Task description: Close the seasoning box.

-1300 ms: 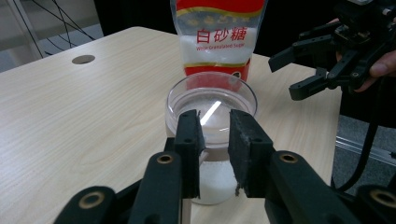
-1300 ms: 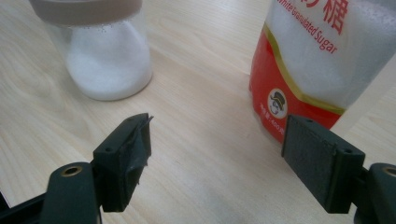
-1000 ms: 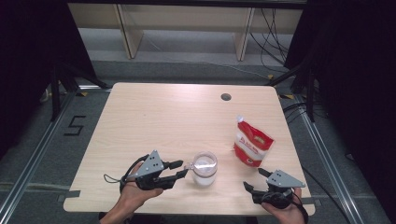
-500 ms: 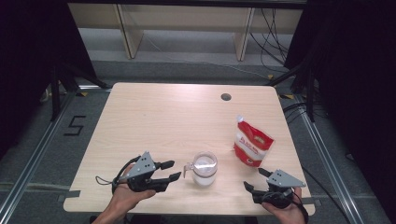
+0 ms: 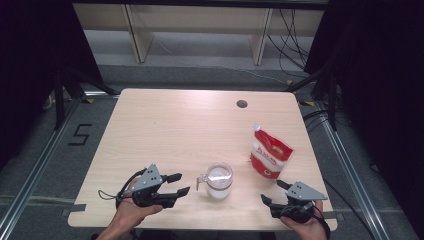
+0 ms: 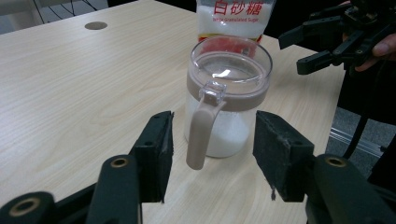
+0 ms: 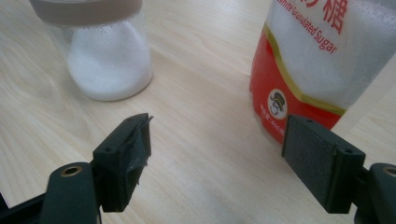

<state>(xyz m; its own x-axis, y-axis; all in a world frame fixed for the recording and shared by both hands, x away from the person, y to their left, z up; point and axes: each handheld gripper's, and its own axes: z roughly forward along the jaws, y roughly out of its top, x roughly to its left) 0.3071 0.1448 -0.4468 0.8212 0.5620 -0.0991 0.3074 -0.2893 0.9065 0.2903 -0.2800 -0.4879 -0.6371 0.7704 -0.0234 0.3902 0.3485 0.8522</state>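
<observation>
The left hand-held gripper [image 5: 181, 183] rests low on the counter [image 5: 165, 125]. Its jaws have just been opening and now stand apart with nothing pressed between them. The sugar jar [image 5: 219, 180] stands upright just in front of these jaws, its beige handle [image 6: 200, 128] pointing toward them but not touched. The right hand-held gripper [image 5: 272, 192] is also open and holds nothing. The red sugar bag [image 5: 269, 154] stands just ahead of it, near the jar.

Pale wood table [image 5: 165, 125], grey floor [image 5: 210, 55] w/ cables, dark curtains [image 5: 30, 60]
</observation>
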